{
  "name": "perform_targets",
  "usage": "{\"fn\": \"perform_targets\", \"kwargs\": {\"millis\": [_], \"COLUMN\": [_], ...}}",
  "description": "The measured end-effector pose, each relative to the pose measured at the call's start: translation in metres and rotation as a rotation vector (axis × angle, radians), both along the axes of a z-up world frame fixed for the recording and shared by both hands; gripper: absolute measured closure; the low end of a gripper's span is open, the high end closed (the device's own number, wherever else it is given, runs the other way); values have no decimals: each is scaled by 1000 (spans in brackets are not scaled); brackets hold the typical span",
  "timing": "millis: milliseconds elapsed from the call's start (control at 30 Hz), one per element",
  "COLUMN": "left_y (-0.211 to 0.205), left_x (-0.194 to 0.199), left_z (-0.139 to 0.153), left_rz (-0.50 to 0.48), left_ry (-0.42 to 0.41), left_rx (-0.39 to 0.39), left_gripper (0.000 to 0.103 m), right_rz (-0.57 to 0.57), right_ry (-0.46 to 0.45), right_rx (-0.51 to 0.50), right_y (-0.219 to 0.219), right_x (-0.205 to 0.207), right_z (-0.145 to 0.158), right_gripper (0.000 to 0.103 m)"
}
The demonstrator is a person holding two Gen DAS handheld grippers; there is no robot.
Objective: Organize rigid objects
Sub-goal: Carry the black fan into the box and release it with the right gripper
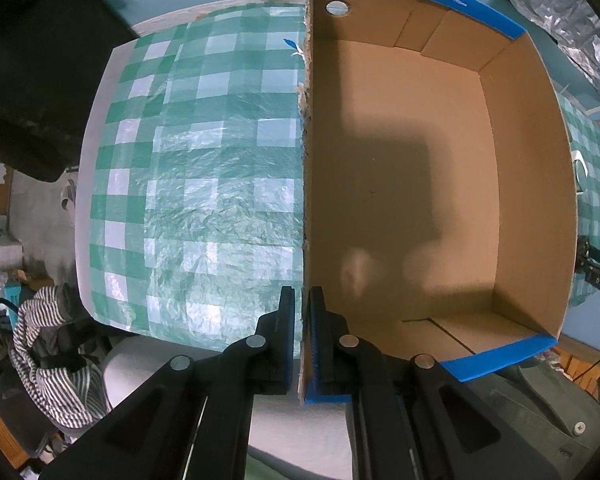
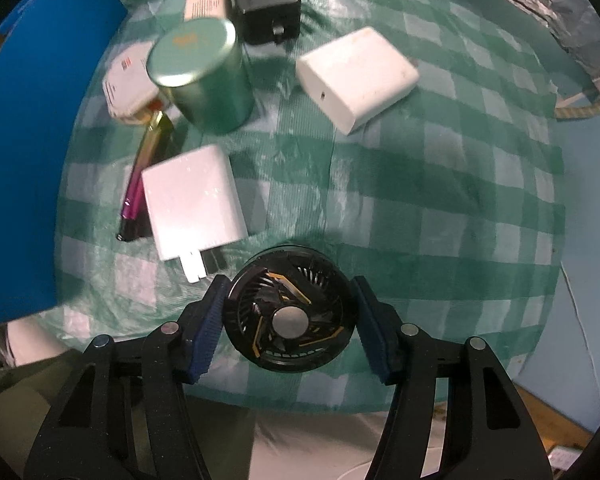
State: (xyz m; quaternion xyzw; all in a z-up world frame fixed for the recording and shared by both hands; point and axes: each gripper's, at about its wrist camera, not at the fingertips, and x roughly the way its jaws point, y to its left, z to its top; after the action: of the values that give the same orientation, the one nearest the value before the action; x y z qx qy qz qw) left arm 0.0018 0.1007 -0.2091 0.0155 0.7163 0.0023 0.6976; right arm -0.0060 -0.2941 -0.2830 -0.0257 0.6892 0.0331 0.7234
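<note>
Two pairs of black tongs point down over a tabletop covered in a crinkly green-and-white checked plastic cloth. The left tongs are clamped tight on the near wall of an open corrugated cardboard box, one pad outside and one inside; its rim is edged in blue tape and its brown floor is bare.

The right tongs stand half wide around a small round black fan with curved blades, yellow accents and a silver hub. It lies flat on the cloth between the ribbed blue pads; the left pad sits at its rim, the right one shows a sliver of gap, so no firm grip is visible.

Farther off lie a white plug adapter with flat prongs, a slim magenta-and-gold tube, an upright green metal tin, a white rectangular charger, a black boxy charger and two pale packets, blurred. The box's blue outer wall fills the left.
</note>
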Motion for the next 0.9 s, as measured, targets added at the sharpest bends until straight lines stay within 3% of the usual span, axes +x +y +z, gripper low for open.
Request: {"fn": "perform_targets", "kwargs": {"millis": [467, 767, 900], "left_y": [0, -2, -2], "left_x": [-1, -4, -5], "left_z": [0, 2, 3], "left_rz": [-2, -18, -29], "left_ry": [10, 6, 6], "left_rx": [1, 10, 14], "left_gripper": [96, 96, 97], "right_rz": [-27, -57, -29], "right_ry": [8, -67, -83], "right_rx": [47, 114, 113], "right_y": [-5, -20, -5], "right_x": [6, 4, 13], "right_z": [19, 72, 97], "right_gripper": [42, 42, 42]}}
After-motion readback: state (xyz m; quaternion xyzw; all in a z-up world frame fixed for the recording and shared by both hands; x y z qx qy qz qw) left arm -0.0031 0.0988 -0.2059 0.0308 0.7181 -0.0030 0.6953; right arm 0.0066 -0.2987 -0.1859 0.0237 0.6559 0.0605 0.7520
